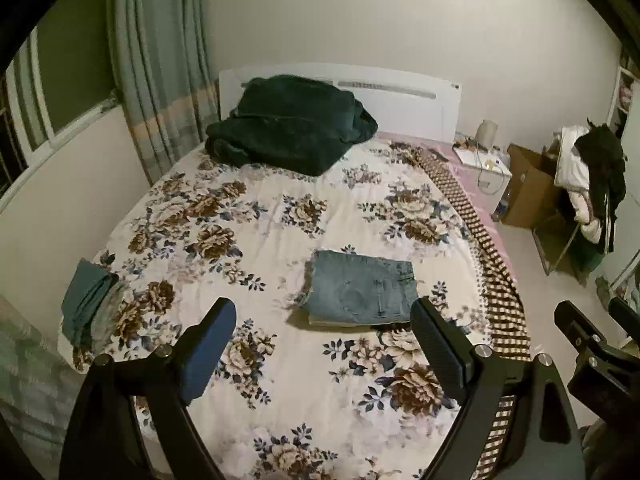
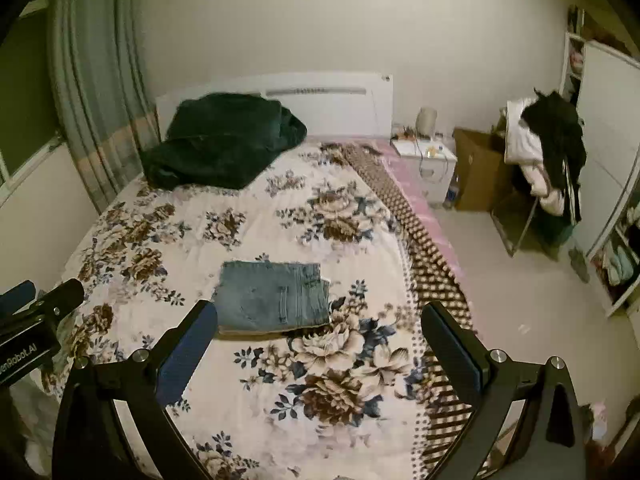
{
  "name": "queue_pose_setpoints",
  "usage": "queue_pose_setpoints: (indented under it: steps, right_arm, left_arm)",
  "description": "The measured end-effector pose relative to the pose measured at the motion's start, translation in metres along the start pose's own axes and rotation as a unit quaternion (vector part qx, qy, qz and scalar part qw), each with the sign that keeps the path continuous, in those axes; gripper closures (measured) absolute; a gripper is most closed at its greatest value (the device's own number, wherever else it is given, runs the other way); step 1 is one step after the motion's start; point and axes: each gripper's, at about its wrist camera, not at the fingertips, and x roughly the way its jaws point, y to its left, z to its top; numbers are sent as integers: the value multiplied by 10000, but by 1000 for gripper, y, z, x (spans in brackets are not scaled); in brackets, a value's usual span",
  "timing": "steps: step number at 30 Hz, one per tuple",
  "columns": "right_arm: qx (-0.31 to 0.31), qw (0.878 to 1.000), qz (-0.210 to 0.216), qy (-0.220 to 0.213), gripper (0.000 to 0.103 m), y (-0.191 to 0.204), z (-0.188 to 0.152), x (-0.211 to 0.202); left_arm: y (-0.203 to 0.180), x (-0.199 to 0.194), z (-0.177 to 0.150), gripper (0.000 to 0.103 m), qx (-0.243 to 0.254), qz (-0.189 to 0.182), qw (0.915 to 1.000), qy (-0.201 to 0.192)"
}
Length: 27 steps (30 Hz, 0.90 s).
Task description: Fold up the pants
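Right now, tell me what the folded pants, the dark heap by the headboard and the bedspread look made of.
Folded pants: denim, by the faded blue weave, stitched seams and a frayed edge.
Dark heap: seemingly plush fleece or velvet; deep green, soft bulky folds with a faint sheen.
Bedspread: probably a matte printed cotton or blend with a floral pattern and fine wrinkles; the weave is too blurred to tell.

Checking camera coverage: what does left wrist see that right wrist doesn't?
Left wrist only: the teal folded clothes at the bed's left edge, plus the right tool entering at the frame's right.

Right wrist only: the open shelves at far right, and the left tool at the frame's left.

Both: folded jeans on the floral bedspread, dark green blanket, nightstand, cardboard box. Each view shows its own tool open, empty.
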Motion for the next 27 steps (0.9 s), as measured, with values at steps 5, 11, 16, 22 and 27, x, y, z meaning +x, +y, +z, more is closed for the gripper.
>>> queue_pose_setpoints:
  steps: [5,11,16,22,27]
  right_arm:
    - [-86,9999,42,-95,0,6,1,-59]
    - [-57,9998,-8,-213,0,17,-2,-117]
    - [45,9997,-28,-254,0,21,-2,-144]
    - [126,9998,-41,-141,0,21,-2,-147]
    - [122,9999,-48,-67,0,18,-2,-141]
  left_arm:
    - [1,-45,-4,14,33,35,9999,-161]
    - [7,-72,-8,14,125,-211,9997,-59]
    - [12,-88,-12,14,171,-228,9996,-89]
    - [13,-97,-16,3,245,-234,9994,-79]
    - [13,-100,-19,2,243,-183,9995,-107]
